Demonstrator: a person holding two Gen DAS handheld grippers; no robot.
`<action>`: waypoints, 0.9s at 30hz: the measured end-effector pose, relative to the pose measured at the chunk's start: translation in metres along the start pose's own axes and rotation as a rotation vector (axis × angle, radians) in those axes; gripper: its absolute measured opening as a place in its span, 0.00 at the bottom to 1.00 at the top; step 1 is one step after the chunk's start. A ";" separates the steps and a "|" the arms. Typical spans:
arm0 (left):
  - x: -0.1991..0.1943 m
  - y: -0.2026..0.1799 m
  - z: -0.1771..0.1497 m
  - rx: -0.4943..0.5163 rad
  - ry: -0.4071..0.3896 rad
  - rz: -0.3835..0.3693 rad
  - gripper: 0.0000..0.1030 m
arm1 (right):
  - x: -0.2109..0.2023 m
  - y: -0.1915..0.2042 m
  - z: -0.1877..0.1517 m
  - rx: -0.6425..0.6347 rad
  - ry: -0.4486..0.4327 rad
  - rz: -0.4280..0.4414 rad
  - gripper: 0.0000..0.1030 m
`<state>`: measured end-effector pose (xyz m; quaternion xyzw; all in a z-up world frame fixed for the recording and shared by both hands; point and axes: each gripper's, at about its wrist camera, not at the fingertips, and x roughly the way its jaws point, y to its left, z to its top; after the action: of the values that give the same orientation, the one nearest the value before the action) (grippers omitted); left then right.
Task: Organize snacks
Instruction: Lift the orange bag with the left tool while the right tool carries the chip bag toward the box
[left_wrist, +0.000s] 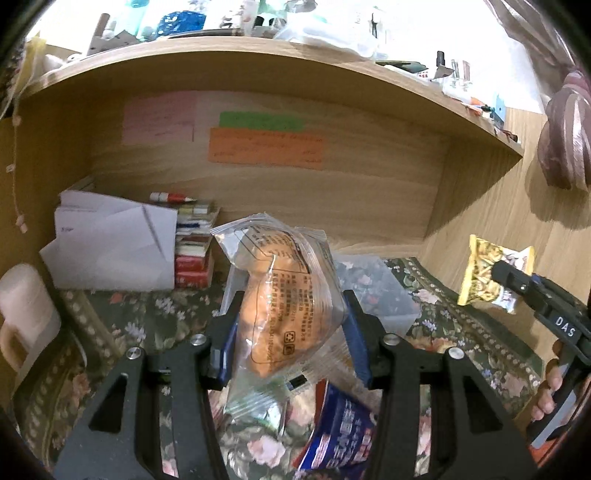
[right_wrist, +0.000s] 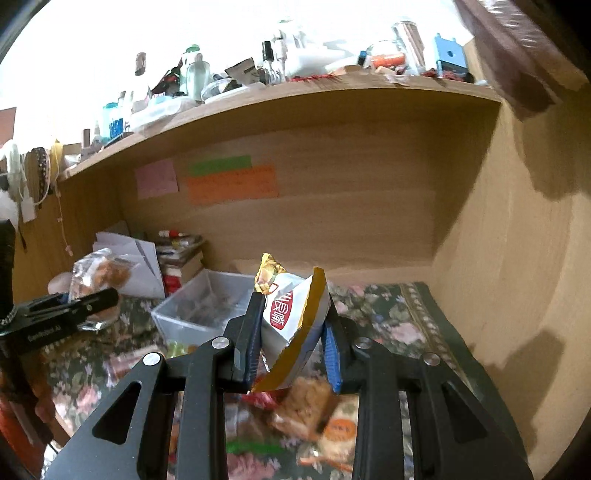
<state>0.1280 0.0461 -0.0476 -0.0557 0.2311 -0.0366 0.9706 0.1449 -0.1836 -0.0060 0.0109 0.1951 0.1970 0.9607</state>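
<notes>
My left gripper (left_wrist: 290, 314) is shut on a clear bag with an orange pastry (left_wrist: 280, 295), held above the floral cloth. It also shows at the left of the right wrist view (right_wrist: 92, 301), with the pastry bag (right_wrist: 101, 275). My right gripper (right_wrist: 293, 321) is shut on a white and yellow snack packet (right_wrist: 291, 314), held up above the desk. That packet (left_wrist: 491, 275) shows at the right of the left wrist view, with the right gripper (left_wrist: 517, 280). A clear plastic bin (right_wrist: 192, 314) stands behind the grippers; it also shows in the left wrist view (left_wrist: 384, 291).
A blue snack pack (left_wrist: 340, 432) and several loose snacks (right_wrist: 306, 410) lie on the floral cloth (right_wrist: 391, 314). A stack of books (left_wrist: 192, 251) and white papers (left_wrist: 118, 243) stand at back left. A white mug (left_wrist: 26, 306) sits far left. A cluttered shelf (right_wrist: 295, 96) hangs overhead.
</notes>
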 end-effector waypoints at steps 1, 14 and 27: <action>0.003 -0.001 0.004 0.001 0.002 -0.002 0.48 | 0.004 0.001 0.002 0.001 -0.001 0.007 0.26; 0.069 -0.002 0.034 0.041 0.071 0.023 0.48 | 0.062 0.004 0.019 -0.016 0.049 0.026 0.26; 0.144 0.005 0.026 0.059 0.233 0.017 0.48 | 0.139 0.001 0.009 -0.030 0.267 0.070 0.26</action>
<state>0.2677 0.0391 -0.0892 -0.0207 0.3415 -0.0413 0.9388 0.2654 -0.1293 -0.0488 -0.0227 0.3176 0.2331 0.9188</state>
